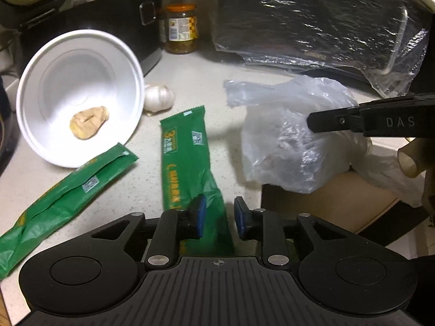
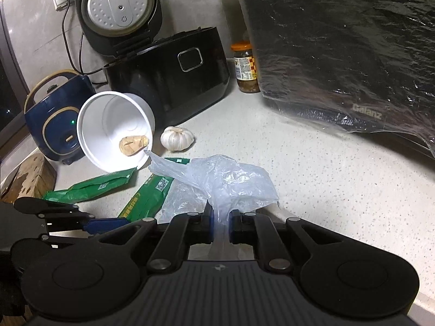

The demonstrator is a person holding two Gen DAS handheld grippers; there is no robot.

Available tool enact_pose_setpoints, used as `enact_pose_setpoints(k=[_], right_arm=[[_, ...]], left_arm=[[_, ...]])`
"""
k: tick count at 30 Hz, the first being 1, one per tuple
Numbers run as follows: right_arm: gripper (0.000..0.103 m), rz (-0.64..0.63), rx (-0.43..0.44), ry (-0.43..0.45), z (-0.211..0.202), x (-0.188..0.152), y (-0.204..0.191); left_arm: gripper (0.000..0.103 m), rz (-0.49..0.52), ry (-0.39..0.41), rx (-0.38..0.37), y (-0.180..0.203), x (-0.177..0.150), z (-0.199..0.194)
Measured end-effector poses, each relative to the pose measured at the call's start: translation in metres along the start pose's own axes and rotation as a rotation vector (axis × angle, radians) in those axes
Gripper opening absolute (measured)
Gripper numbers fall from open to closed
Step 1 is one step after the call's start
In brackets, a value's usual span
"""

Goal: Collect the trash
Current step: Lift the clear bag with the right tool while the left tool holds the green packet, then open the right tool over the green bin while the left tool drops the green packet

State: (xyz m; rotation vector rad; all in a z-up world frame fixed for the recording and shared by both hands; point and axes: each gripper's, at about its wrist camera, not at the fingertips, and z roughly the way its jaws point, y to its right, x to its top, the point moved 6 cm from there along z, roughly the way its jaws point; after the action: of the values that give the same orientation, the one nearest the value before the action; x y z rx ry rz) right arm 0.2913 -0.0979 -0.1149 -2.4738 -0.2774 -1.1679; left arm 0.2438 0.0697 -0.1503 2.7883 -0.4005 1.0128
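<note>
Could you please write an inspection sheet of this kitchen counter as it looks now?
Surface: pale speckled stone counter.
Job's things: clear crumpled plastic bag; two green foil wrappers, one beside it, the other further left; tipped white plastic bowl holding a tan paper wad.
Clutter: white garlic bulb; orange-lidded glass jar.
Grippers: left gripper open around the near wrapper's end; right gripper shut on the bag.
Cables: black cord running to a wall socket.
Surroundings: open black rice cooker; blue cooker; film-wrapped black appliance.
</note>
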Motion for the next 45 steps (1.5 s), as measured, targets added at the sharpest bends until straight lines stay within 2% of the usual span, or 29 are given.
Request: enact_pose_setpoints(k=[6, 9, 12, 14, 16, 19, 20, 23, 30, 31, 32, 33, 38, 43, 45], right_arm=[[0.009, -0.022, 0.025, 0.005, -0.001, -0.001, -0.007], [0.009, -0.023, 0.039, -0.001, 0.001, -0.002, -0.011], [0.009, -0.037, 0.040, -0.005, 0.001, -0.003, -0.015], [0.009, -0.043, 0.039, -0.003, 0.000, -0.004, -0.015], [0.009, -0.040, 0.043, -0.008, 0.002, -0.004, -0.015], [0.009, -0.045, 0.052, -0.017, 0.003, -0.006, -0.015], [0.009, -0.048, 0.054, -0.019, 0.003, -0.007, -0.015], [0.009, -0.054, 0.059, -0.026, 0.003, -0.010, -0.017], [0.009, -0.049, 0.087, -0.021, -0.004, -0.010, -0.022], [0.009, -0.036, 0.092, -0.013, -0.007, -0.008, -0.022], [0.009, -0.023, 0.096, -0.001, -0.012, -0.005, -0.022], [0.009, -0.011, 0.093, 0.015, -0.019, -0.002, -0.021], [0.009, 0.067, 0.029, 0.093, -0.060, 0.000, -0.014], [0.009, 0.176, -0.076, 0.138, -0.107, -0.019, 0.007], [0.009, 0.212, -0.117, 0.139, -0.120, -0.028, 0.017]], left_arm=[[0.030, -0.046, 0.003, -0.028, 0.000, -0.001, 0.001], [0.030, -0.074, 0.030, -0.030, -0.004, 0.000, -0.007], [0.030, -0.011, 0.087, 0.055, -0.003, 0.002, -0.020], [0.030, 0.001, 0.050, 0.101, -0.006, 0.001, -0.013], [0.031, 0.005, 0.007, 0.112, -0.006, -0.002, -0.003], [0.034, 0.029, 0.016, 0.143, -0.004, -0.001, -0.001], [0.037, 0.019, 0.015, 0.158, -0.005, 0.000, 0.000], [0.038, -0.012, 0.024, 0.168, -0.009, 0.000, 0.001], [0.041, -0.137, 0.077, 0.103, -0.021, -0.008, 0.000], [0.040, -0.130, 0.078, 0.098, -0.020, -0.008, 0.000], [0.033, -0.124, 0.073, 0.091, -0.020, -0.007, -0.001], [0.031, -0.128, 0.074, 0.088, -0.021, -0.007, -0.002], [0.018, -0.079, 0.136, 0.057, -0.013, -0.012, -0.015], [0.016, -0.122, 0.207, -0.038, -0.008, -0.009, -0.037], [0.016, -0.169, 0.228, -0.103, -0.002, -0.002, -0.053]])
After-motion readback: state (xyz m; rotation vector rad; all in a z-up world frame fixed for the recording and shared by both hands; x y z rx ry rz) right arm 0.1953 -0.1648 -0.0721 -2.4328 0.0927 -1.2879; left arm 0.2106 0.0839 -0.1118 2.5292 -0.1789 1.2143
